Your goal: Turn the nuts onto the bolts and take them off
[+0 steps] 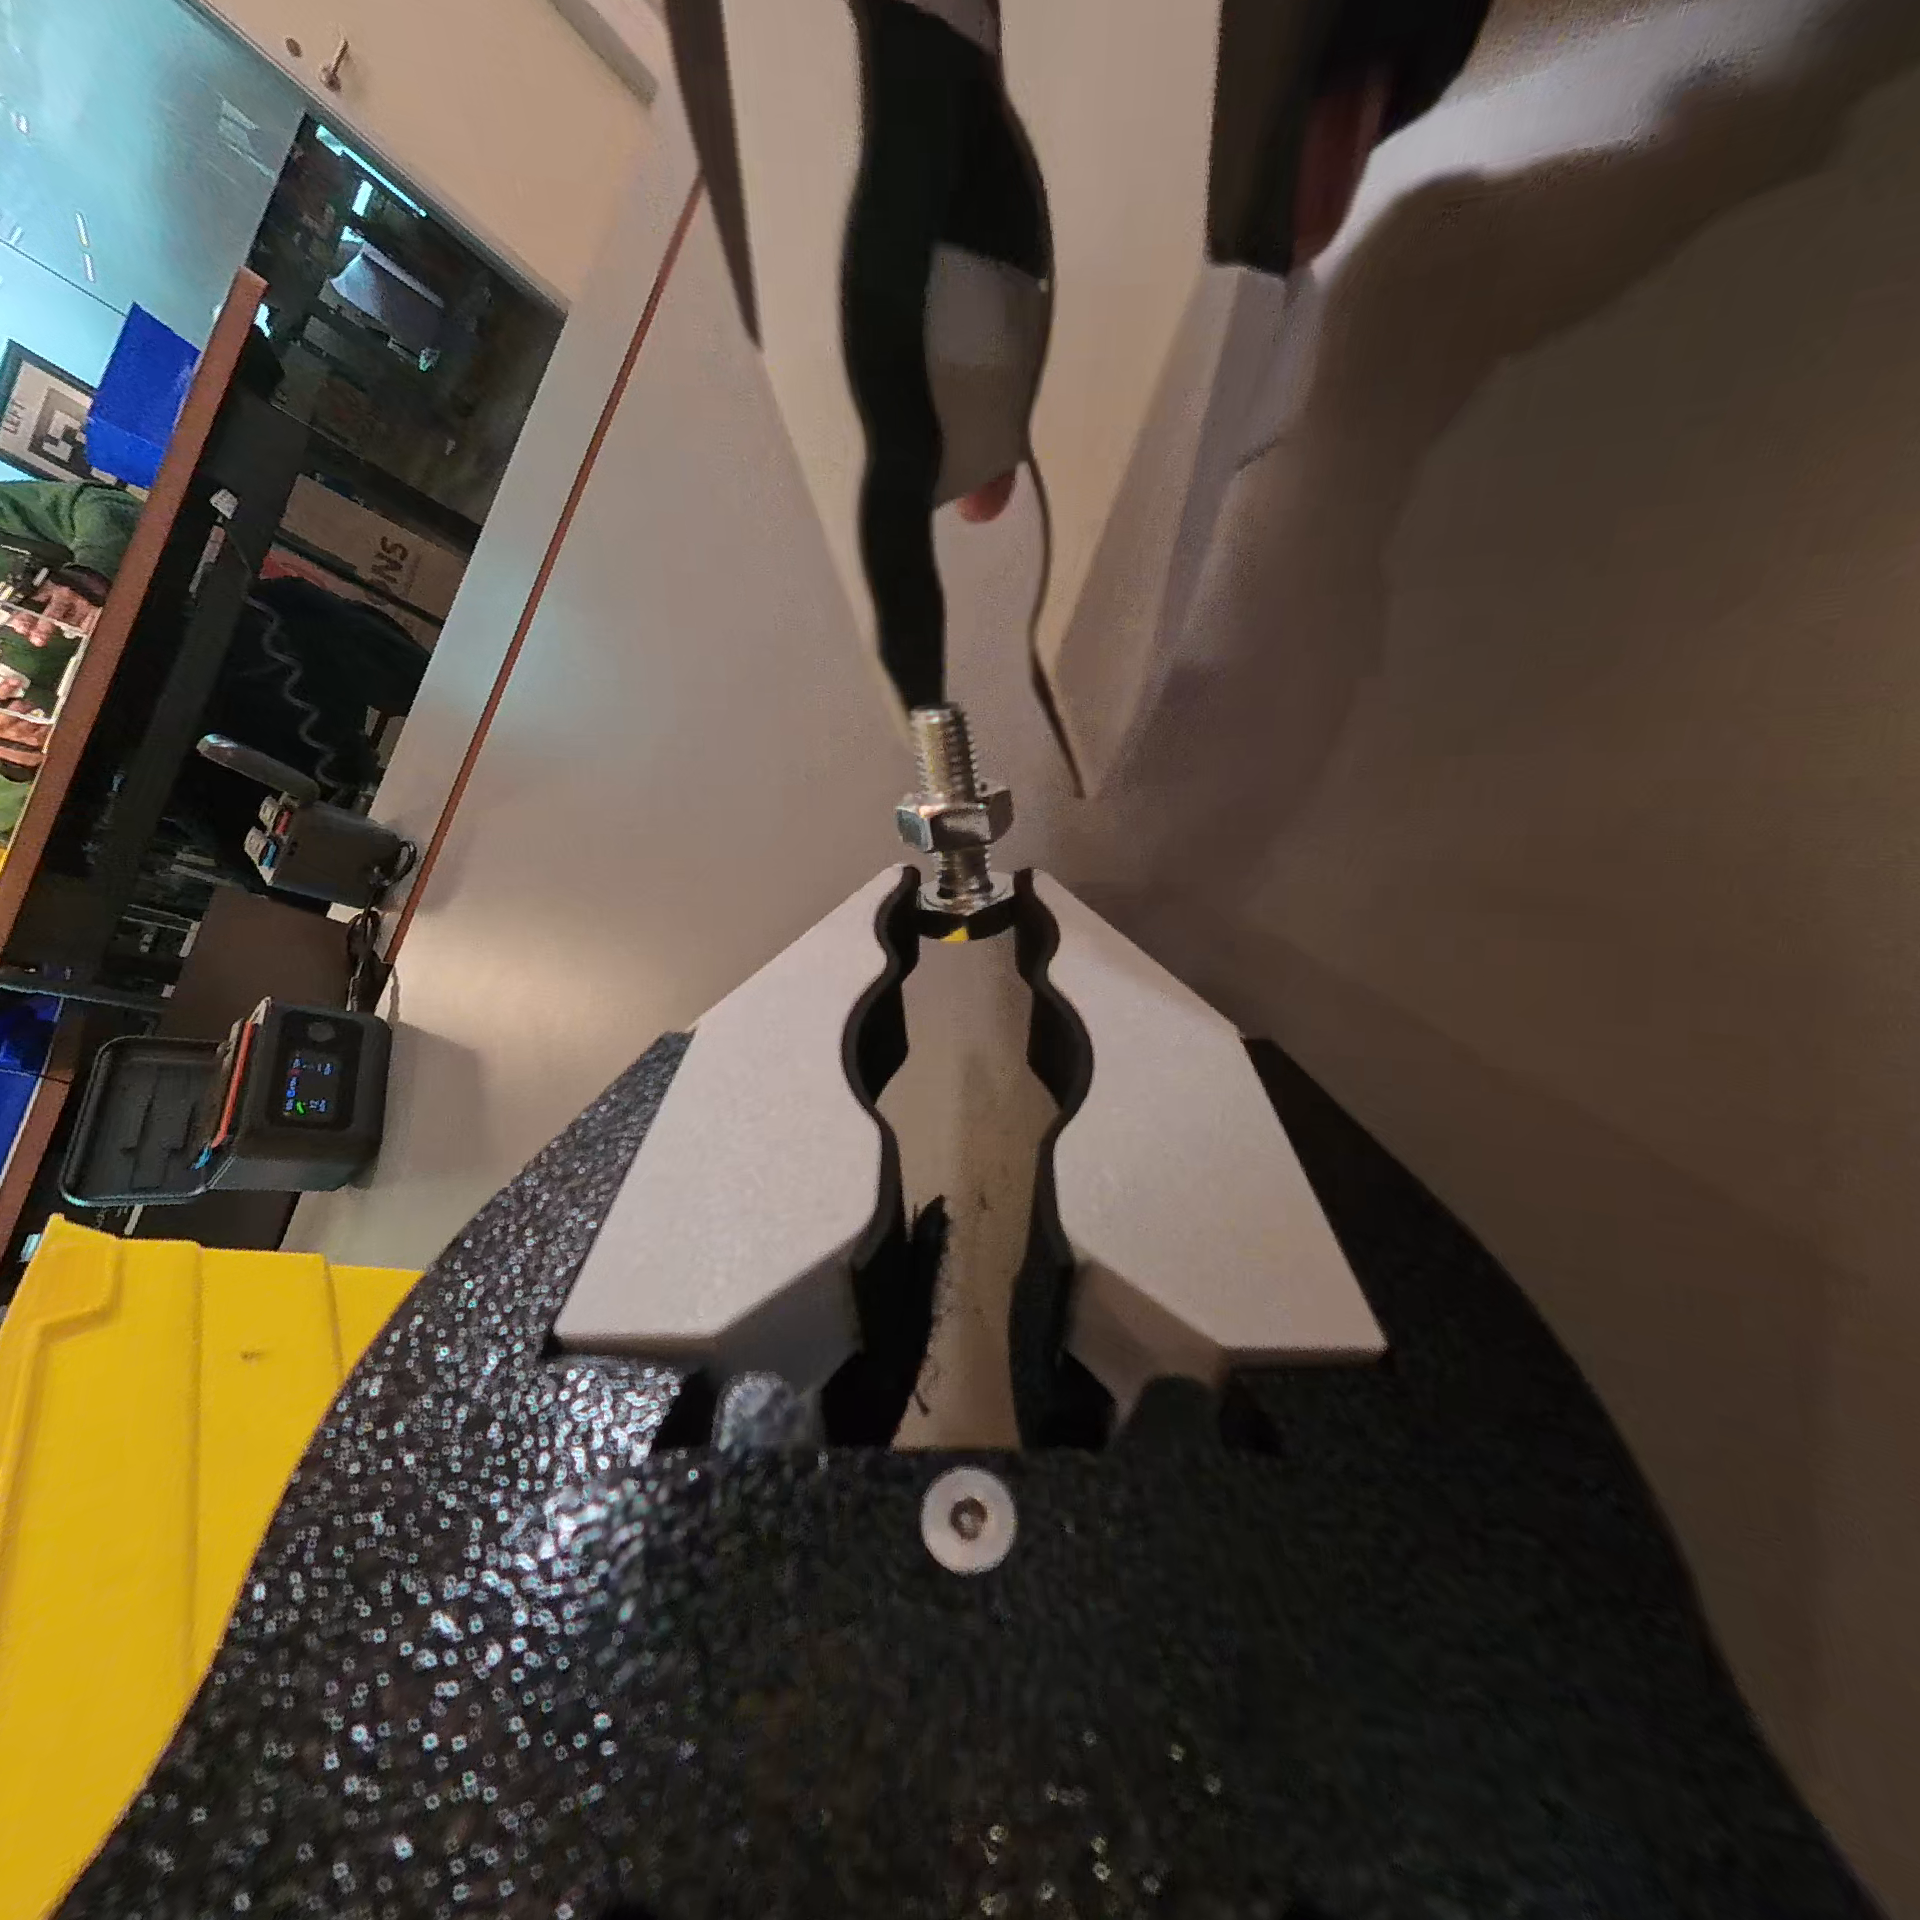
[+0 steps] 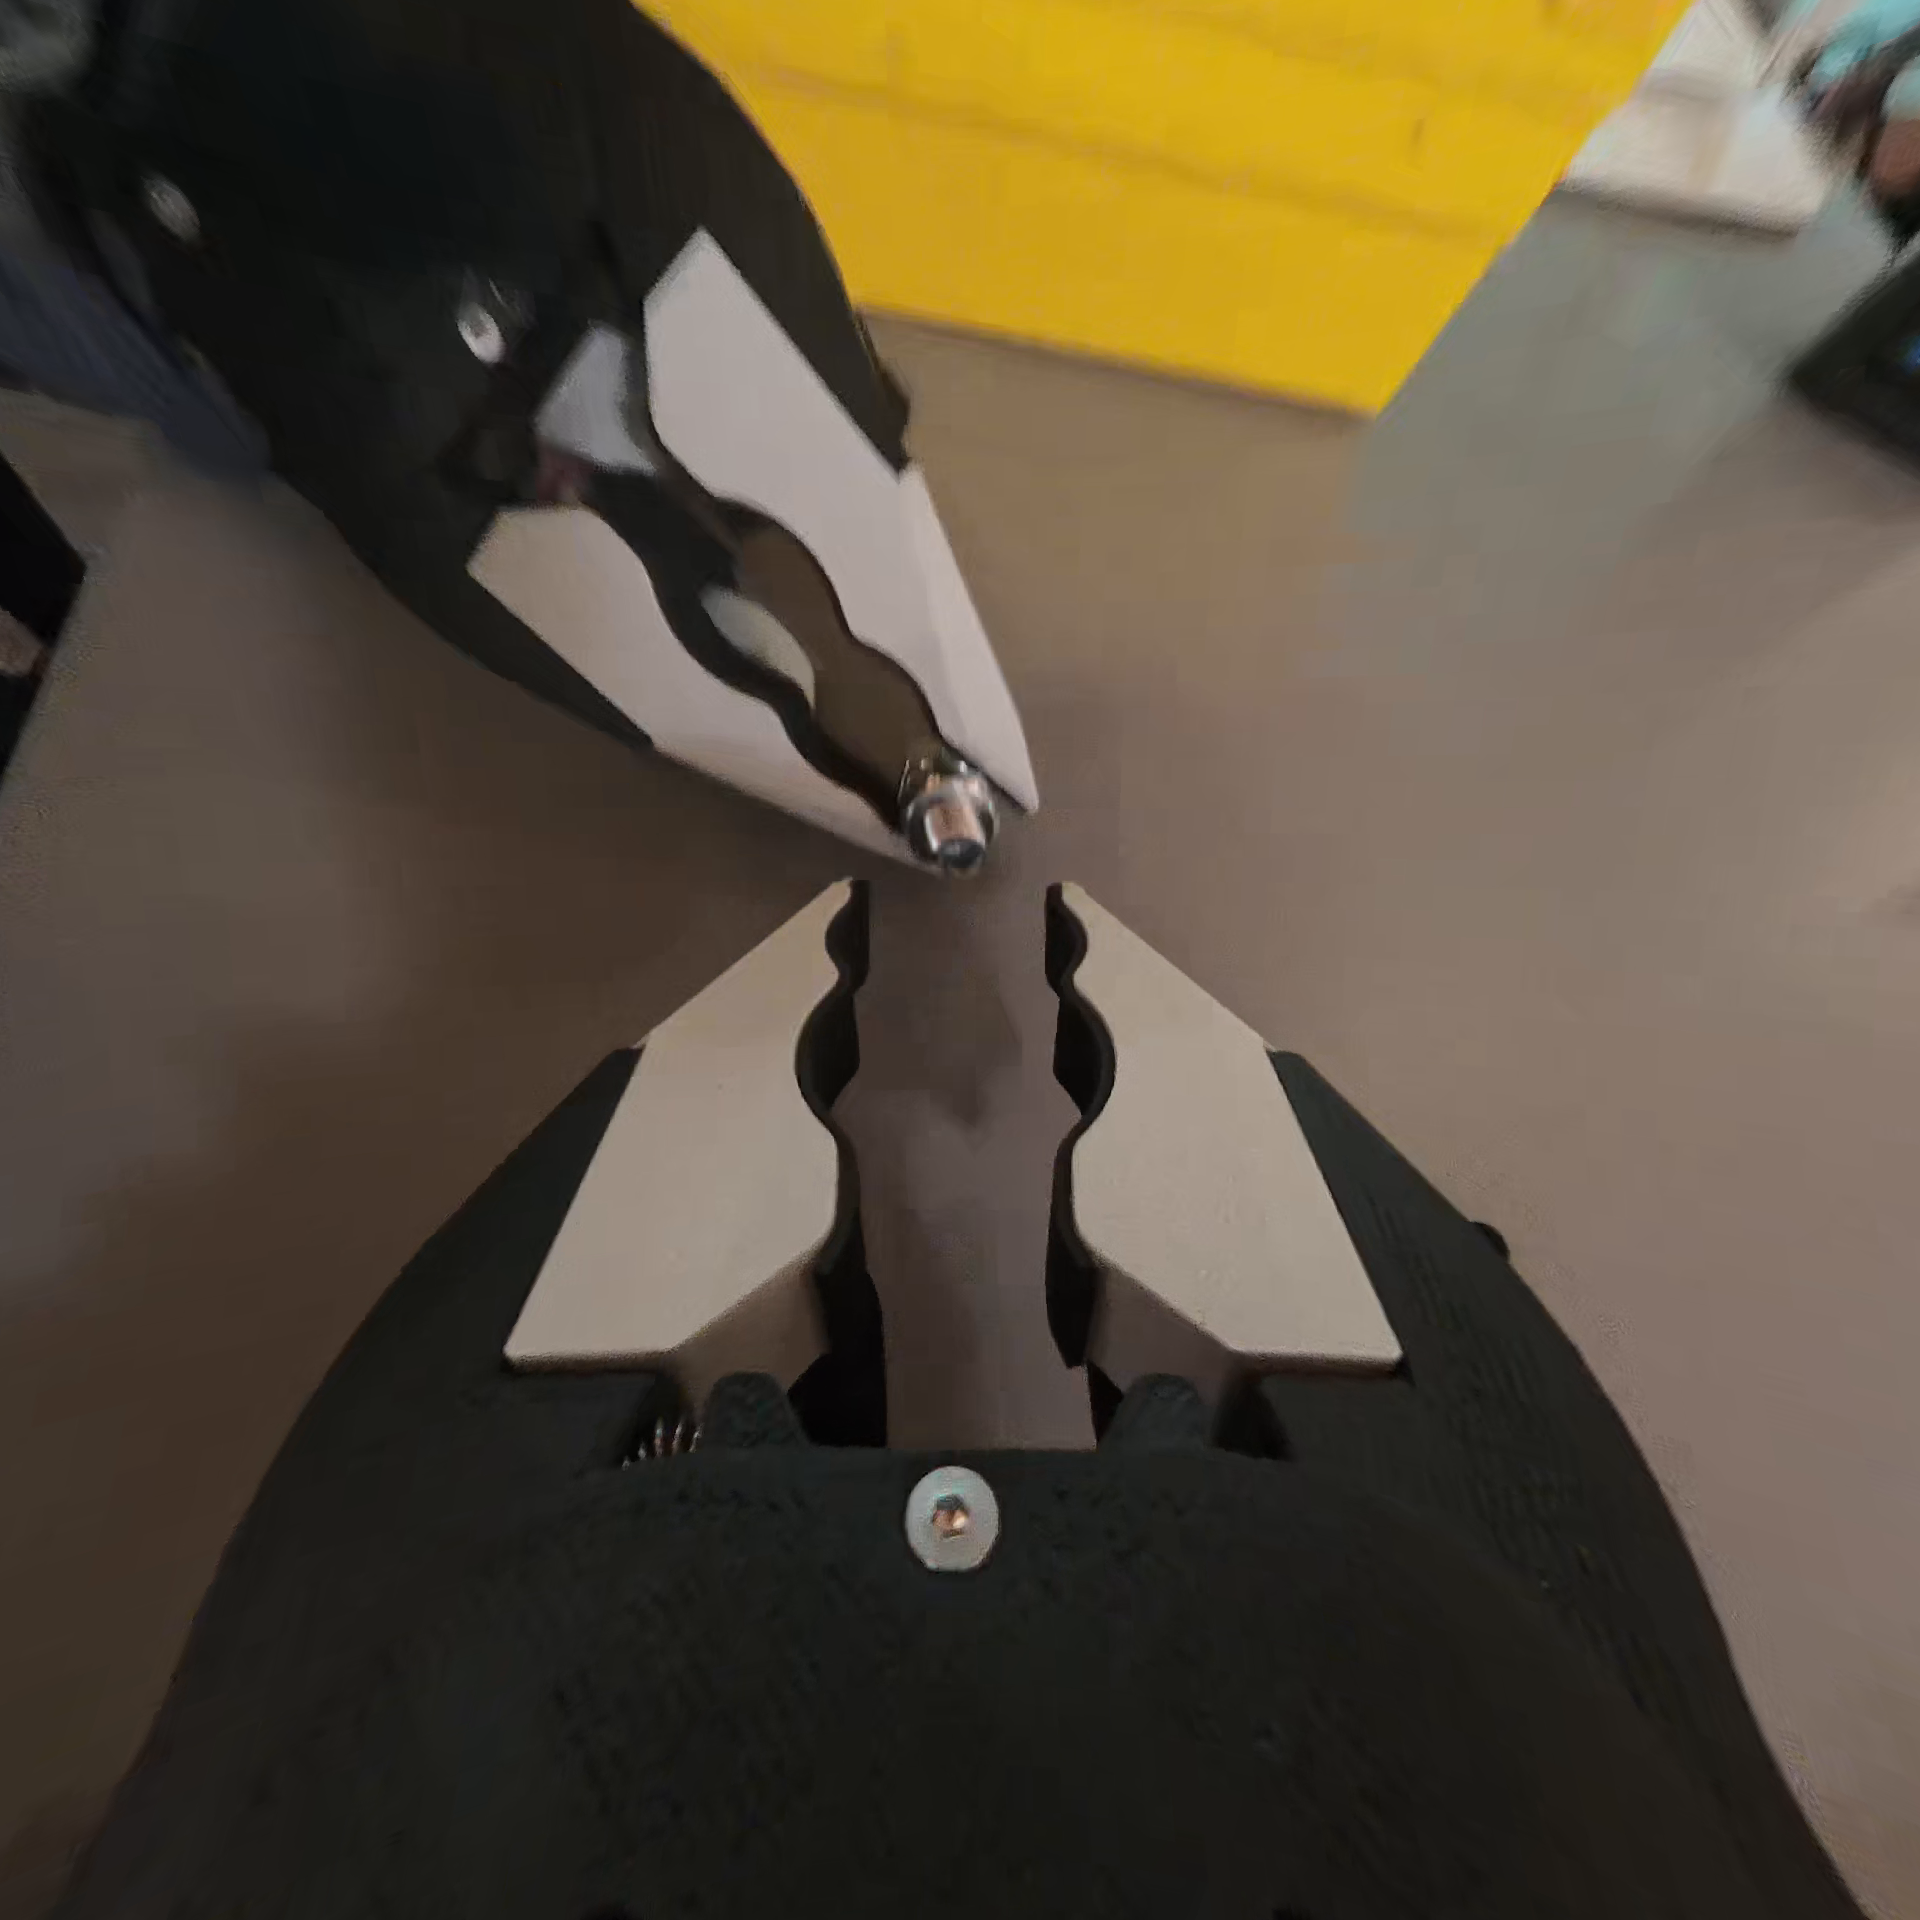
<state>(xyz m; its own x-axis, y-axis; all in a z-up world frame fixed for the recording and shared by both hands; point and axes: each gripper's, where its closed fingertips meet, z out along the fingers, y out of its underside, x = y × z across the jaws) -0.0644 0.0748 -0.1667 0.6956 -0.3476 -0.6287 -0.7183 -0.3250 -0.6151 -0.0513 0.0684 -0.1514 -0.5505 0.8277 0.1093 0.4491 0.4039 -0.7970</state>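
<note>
Bolts and nuts were one assembled pair here, above a grey worktop (image 2: 1455,831) with a yellow bin (image 2: 1143,156) at its far side. Largest in view, the left tool (image 1: 961,902) had its tips pinched on the head end of the bolt (image 1: 940,764), which pointed away from it. Facing that, the right tool (image 2: 956,894) stood narrowly parted, gripping nothing, just short of the bolt's free end. Smallest, the nut (image 1: 951,821) sat midway along the thread.
</note>
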